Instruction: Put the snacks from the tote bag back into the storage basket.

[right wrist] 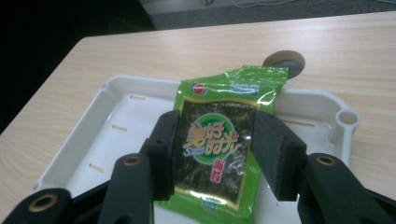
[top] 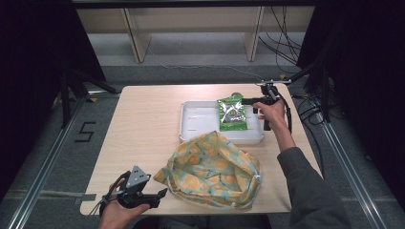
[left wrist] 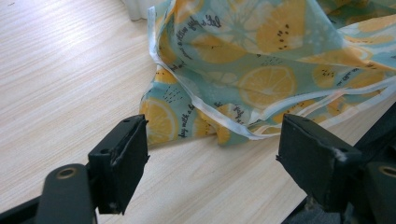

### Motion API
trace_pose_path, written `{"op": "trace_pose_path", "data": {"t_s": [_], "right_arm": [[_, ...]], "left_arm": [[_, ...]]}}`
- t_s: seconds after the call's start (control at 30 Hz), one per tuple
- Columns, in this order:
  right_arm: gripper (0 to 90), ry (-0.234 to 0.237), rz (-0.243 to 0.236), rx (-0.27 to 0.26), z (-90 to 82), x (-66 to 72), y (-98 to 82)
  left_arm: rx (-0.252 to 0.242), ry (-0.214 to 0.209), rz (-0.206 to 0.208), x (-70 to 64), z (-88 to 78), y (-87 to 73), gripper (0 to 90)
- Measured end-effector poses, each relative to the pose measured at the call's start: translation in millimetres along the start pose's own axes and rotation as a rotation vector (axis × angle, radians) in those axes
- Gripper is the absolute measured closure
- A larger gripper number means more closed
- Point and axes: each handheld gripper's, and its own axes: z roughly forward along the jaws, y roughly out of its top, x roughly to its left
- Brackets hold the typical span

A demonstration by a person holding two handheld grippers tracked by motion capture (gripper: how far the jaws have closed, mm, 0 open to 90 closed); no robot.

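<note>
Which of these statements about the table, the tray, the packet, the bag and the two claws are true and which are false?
1. The green snack packet lies in the white tray. True.
2. The left claw is shut on the bag. False: it is open, short of the lemon-print bag.
3. The right claw has a jaw on each side of the packet. True.
4. The bag lies inside the tray. False: it lies on the table, in front of the tray.
</note>
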Motion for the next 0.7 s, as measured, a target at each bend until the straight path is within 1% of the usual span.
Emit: {"op": "trace_pose_path", "data": {"t_s": [0.03, 0.07, 0.1, 0.13, 0.17, 0.2, 0.23, 0.27, 0.3, 0.33, 0.37, 0.43, 0.47, 0.53, 0.57, 0.6, 0.63, 0.67, 0.7], "right_arm": [[52.6, -0.002, -0.022, 0.002, -1.5, 0.8, -0.5], [52.5, 0.016, -0.025, -0.001, -2.9, 2.3, -1.1], [52.6, 0.006, -0.036, 0.006, -5.7, 4.3, -1.2], [52.6, 0.005, -0.077, -0.014, -7.3, 3.0, -1.3], [52.2, 0.008, -0.084, -0.010, -9.4, 4.8, -1.6], [51.8, 0.013, -0.057, 0.003, -12.0, 9.5, -2.3], [51.6, 0.015, -0.046, 0.004, -14.2, 12.3, -2.8], [51.3, 0.013, -0.106, -0.008, -15.7, 9.7, -2.3], [51.1, 0.019, -0.077, 0.000, -18.2, 14.1, -3.5], [50.8, 0.021, -0.079, 0.003, -20.3, 16.1, -4.1], [50.4, 0.018, -0.101, -0.003, -21.7, 16.7, -4.6], [49.8, 0.023, -0.119, 0.000, -25.7, 19.1, -5.3], [49.4, 0.026, -0.135, -0.001, -27.2, 19.3, -5.7], [49.0, 0.033, -0.098, 0.017, -31.1, 26.4, -8.2], [48.8, 0.035, -0.163, -0.005, -30.8, 23.0, -8.0], [48.7, 0.036, -0.145, 0.005, -33.0, 26.3, -9.1], [48.5, 0.034, -0.153, 0.005, -34.1, 27.2, -9.8], [48.4, 0.044, -0.134, 0.008, -35.7, 29.7, -11.0], [48.2, 0.042, -0.156, 0.004, -36.6, 28.9, -11.4]], "left_arm": [[-0.001, 0.000, -0.001, 0.0, 0.1, 0.0, 23.7], [-0.002, 0.001, -0.002, 0.0, 0.2, 0.0, 23.7], [0.000, 0.001, -0.001, 0.2, 0.2, 0.0, 23.7], [0.001, 0.005, 0.001, 0.3, 0.0, 0.1, 23.7], [-0.002, 0.007, 0.002, 0.3, 0.2, 0.0, 23.7], [-0.002, 0.001, -0.001, 0.5, 0.3, 0.0, 23.7], [0.002, 0.005, -0.001, 0.3, 0.0, 0.2, 23.7], [0.000, 0.001, -0.003, 0.4, 0.2, 0.2, 23.7], [-0.005, 0.004, -0.007, -0.1, 0.6, 0.1, 23.7], [-0.010, 0.007, -0.011, -0.5, 0.9, -0.1, 23.7], [-0.008, 0.007, -0.010, -0.3, 0.8, 0.0, 23.7], [-0.009, 0.007, -0.010, -0.3, 1.0, 0.0, 23.7], [-0.008, 0.007, -0.010, -0.2, 0.9, 0.0, 23.7], [-0.010, 0.007, -0.011, -0.2, 1.0, 0.0, 23.7], [-0.010, 0.007, -0.011, -0.2, 1.0, -0.1, 23.6], [-0.009, 0.007, -0.010, -0.1, 0.9, 0.0, 23.7], [-0.010, 0.007, -0.010, 0.0, 0.9, 0.1, 23.6], [-0.011, 0.008, -0.010, 0.0, 0.8, 0.1, 23.7], [-0.011, 0.007, -0.008, 0.1, 0.8, 0.1, 23.7]]}}
